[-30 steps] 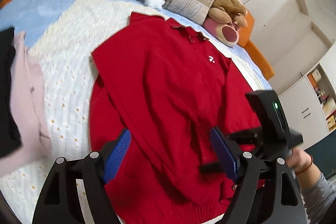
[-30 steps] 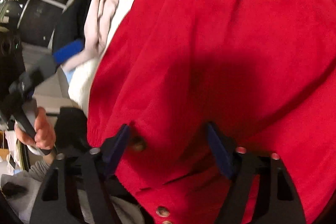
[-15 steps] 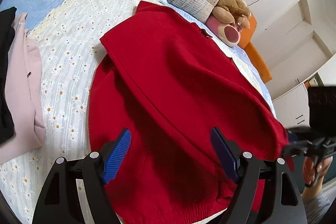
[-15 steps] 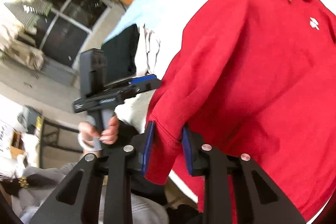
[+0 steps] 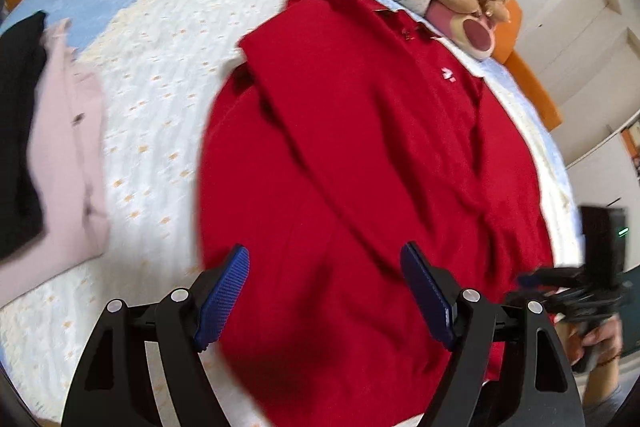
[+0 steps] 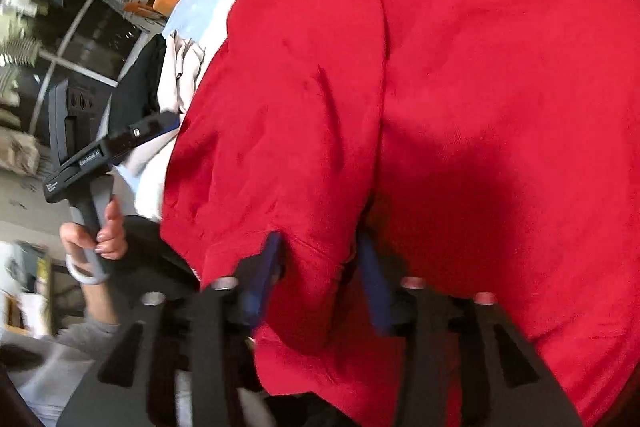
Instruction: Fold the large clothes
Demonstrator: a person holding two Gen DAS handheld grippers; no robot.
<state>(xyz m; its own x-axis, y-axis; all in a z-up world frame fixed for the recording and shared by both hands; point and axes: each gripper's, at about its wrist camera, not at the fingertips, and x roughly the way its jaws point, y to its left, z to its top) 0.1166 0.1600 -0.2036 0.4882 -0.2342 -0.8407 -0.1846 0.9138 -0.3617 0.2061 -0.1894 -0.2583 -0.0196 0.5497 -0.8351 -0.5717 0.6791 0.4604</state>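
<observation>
Soft red knit sweater, creased, on daisy-dotted quilt

Black gripper frames, ribbed blue fingers, silver screws, grey sleeve.

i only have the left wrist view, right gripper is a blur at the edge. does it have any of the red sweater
Observer: Yes. In the right wrist view a fold of the red sweater hangs between the right gripper fingers, and its jaws are opening.
Operator: which part of the sweater is that
Observer: An edge near the hem: the ribbed band drapes over the left finger there.
Operator: anything behind my left gripper i can't see
Observer: The right wrist view shows the hand gripping the left gripper handle, with a window behind it.
</observation>
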